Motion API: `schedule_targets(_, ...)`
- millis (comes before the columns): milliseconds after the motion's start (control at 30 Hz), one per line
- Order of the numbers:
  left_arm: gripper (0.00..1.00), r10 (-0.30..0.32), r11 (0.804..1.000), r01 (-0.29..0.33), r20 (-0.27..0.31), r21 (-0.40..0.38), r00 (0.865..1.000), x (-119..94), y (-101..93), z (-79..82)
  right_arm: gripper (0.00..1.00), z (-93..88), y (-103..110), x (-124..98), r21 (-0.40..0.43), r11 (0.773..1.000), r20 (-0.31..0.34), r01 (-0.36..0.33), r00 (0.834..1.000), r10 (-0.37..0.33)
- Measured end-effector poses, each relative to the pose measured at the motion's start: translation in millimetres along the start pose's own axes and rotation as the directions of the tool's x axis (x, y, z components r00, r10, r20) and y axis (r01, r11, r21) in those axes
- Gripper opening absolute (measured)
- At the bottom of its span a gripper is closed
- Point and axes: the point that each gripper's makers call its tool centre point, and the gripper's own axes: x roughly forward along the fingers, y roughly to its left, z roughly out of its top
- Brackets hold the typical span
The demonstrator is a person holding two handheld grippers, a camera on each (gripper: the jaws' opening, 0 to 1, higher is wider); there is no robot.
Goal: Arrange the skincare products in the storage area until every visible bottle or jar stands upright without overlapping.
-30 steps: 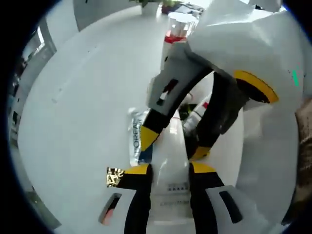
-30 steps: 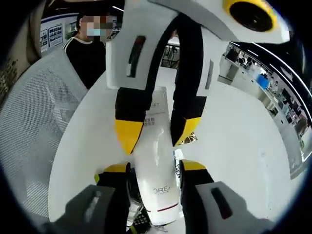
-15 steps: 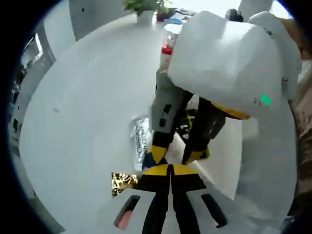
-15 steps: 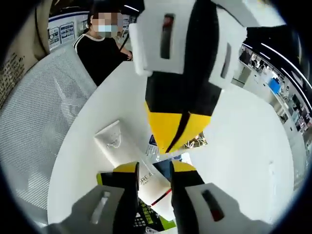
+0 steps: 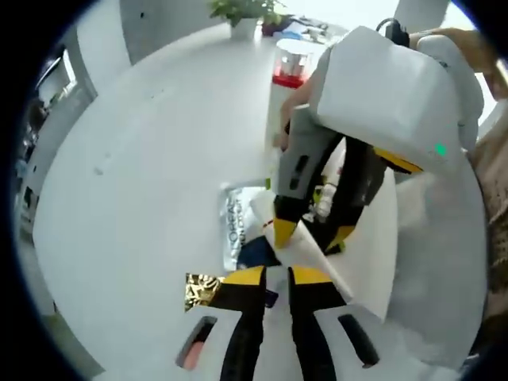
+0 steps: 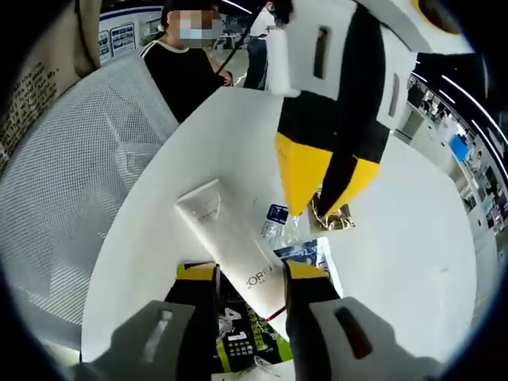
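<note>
In the right gripper view, the right gripper (image 6: 246, 274) has its yellow-tipped jaws standing around the lower end of a long white squeeze tube (image 6: 230, 238) that lies flat on the round white counter (image 6: 413, 238), its crimped end pointing toward the far edge; whether the jaws grip it I cannot tell. Grey lettering near the jaws reads "L'OREA". Beneath it lies a black-and-green printed card (image 6: 242, 341). Just beyond rest a crinkled clear sachet with a blue patch (image 6: 278, 221) and a gold foil square (image 6: 329, 218). The left gripper (image 6: 321, 186) hangs above them, jaws narrowly parted, holding nothing. Farther off, in the left gripper view, a tall white bottle with a red band (image 5: 287, 95) stands upright.
</note>
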Motion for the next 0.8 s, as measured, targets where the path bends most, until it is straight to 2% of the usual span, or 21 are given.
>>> schedule_targets(200,0.22,0.011,1.0,-0.011,0.024,-0.023,1.0,-1.8,-3.6,-3.5,0.36,2.4,0.7,-0.1,-0.029,1.0,-0.02,-0.011,1.0,0.01)
schedule_targets(400,0.43,0.038,0.998,-0.033,0.078,-0.061,0.996,-8.1,-8.0,-9.6,0.38,5.3,2.9,4.6,-0.071,0.997,-0.047,-0.037,0.998,0.034)
schedule_targets(467,0.52,0.059,0.996,-0.052,0.092,-0.078,0.994,-10.4,-8.8,-14.3,0.38,6.6,6.1,7.7,-0.094,0.994,-0.062,-0.057,0.997,0.051)
schedule_targets(700,0.69,0.111,0.983,-0.09,0.133,-0.158,0.985,-19.6,-17.9,-32.6,0.39,13.2,12.2,16.9,-0.156,0.982,-0.096,-0.11,0.991,0.096)
schedule_targets(800,0.81,0.124,0.981,-0.1,0.143,-0.164,0.982,-20.5,-26.9,-42.3,0.39,15.3,12.1,20.2,-0.183,0.975,-0.109,-0.125,0.988,0.107)
